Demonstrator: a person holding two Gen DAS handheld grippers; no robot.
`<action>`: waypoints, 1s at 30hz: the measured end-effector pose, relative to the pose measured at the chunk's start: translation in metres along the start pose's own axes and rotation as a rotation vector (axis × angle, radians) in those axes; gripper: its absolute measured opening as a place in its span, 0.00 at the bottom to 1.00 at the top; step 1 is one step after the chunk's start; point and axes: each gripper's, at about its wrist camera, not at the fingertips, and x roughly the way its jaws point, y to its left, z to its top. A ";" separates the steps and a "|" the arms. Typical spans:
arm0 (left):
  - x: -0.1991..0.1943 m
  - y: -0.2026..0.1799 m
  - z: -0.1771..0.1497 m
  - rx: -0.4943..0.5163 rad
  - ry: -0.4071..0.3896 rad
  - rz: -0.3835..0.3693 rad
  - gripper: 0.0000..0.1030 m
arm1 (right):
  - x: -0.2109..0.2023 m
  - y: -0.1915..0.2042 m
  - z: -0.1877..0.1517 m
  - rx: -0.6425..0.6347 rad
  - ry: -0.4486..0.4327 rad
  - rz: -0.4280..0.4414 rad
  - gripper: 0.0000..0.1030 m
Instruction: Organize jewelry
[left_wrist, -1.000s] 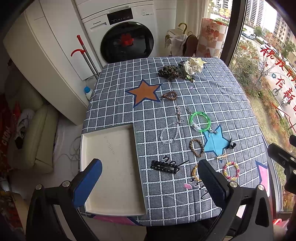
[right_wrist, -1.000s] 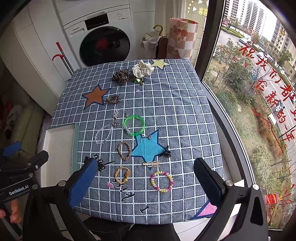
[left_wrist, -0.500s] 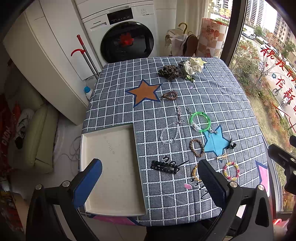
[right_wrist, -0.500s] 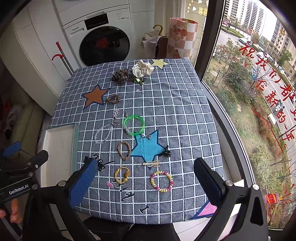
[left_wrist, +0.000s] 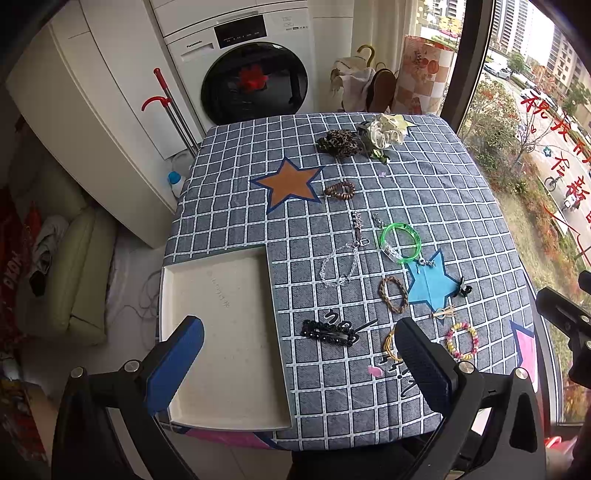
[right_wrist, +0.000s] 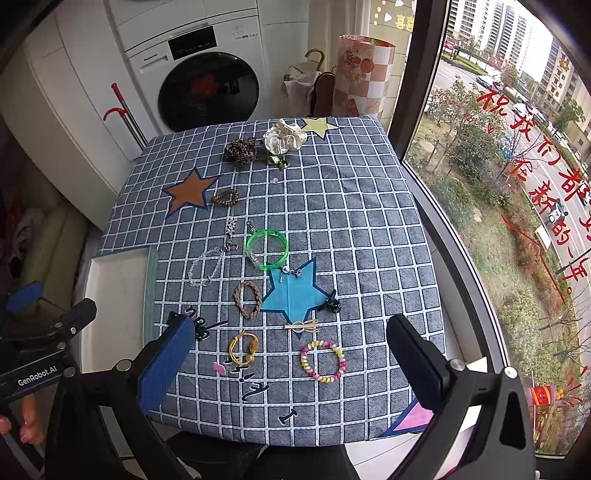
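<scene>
Jewelry lies scattered on a checked blue-grey tablecloth (left_wrist: 424, 192). A white tray (left_wrist: 221, 332) sits at the table's near left. A green bangle (left_wrist: 400, 243), a clear bead bracelet (left_wrist: 338, 266), a braided brown bracelet (left_wrist: 393, 294), a black hair clip (left_wrist: 328, 332), a yellow ring bracelet (right_wrist: 243, 348) and a pastel bead bracelet (right_wrist: 322, 360) lie in the middle and near right. My left gripper (left_wrist: 299, 358) hangs open above the tray's near edge, holding nothing. My right gripper (right_wrist: 291, 354) is open above the table's near edge, over the yellow and pastel bracelets.
At the far end lie a leopard scrunchie (left_wrist: 339, 142), a cream scrunchie (left_wrist: 388, 129) and a brown bead bracelet (left_wrist: 340, 189). A washing machine (left_wrist: 251, 66) stands behind the table, a window (right_wrist: 517, 184) to the right and a cream seat (left_wrist: 74, 273) to the left.
</scene>
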 end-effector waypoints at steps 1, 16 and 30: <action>0.000 0.000 0.000 0.000 0.000 0.000 1.00 | 0.000 0.000 0.000 0.000 0.000 0.000 1.00; 0.008 0.002 -0.001 0.006 0.012 -0.003 1.00 | 0.004 -0.001 -0.001 0.005 0.009 0.000 1.00; 0.071 0.005 0.001 0.100 0.125 -0.070 1.00 | 0.043 -0.021 -0.017 0.152 0.132 -0.023 1.00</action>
